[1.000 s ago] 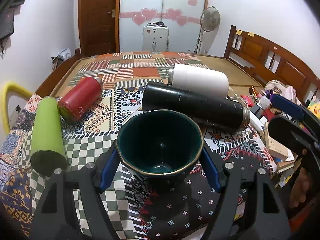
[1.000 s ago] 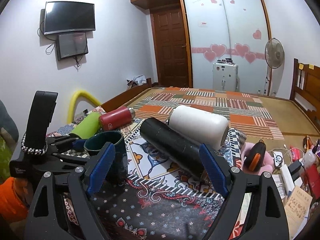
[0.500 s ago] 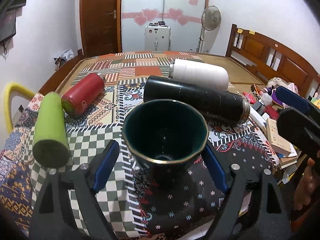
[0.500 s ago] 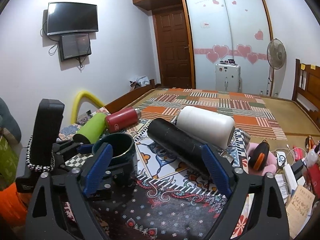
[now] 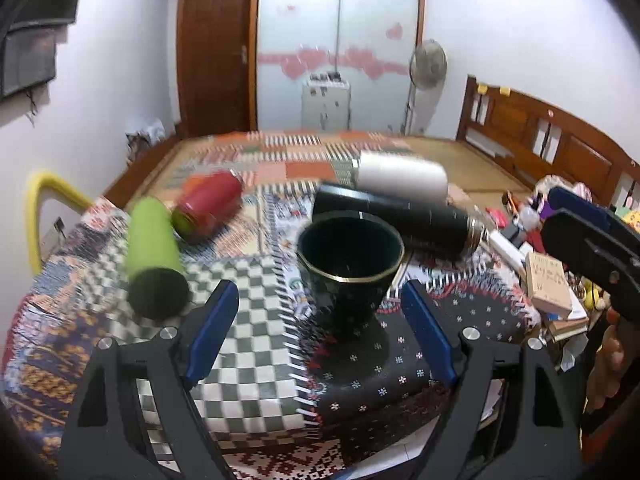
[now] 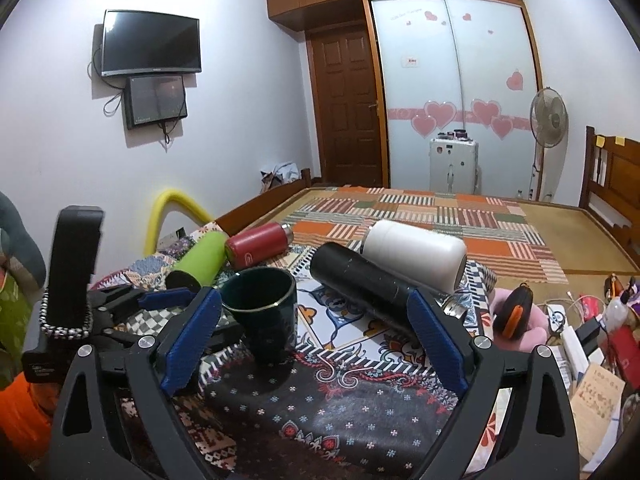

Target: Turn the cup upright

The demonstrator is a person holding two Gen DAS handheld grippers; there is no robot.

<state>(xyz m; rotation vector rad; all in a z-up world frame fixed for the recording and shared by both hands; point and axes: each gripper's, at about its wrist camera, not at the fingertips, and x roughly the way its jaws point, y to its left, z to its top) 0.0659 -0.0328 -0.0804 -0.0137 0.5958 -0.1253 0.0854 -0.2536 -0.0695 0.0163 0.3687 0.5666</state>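
A dark green cup with a gold rim stands upright on the patterned cloth, mouth up. It also shows in the right wrist view. My left gripper is open, its blue fingers apart and drawn back a little short of the cup, touching nothing. My right gripper is open and empty, to the right of the cup and nearer than it. The left gripper shows in the right wrist view to the left of the cup.
Several flasks lie on their sides behind the cup: a black one, a white one, a red one and a green one. Books and clutter sit at the right edge of the table.
My left gripper has let go of the cup, opened wide and pulled back. The cup now stands upright on the cloth. The right gripper has hardly moved.
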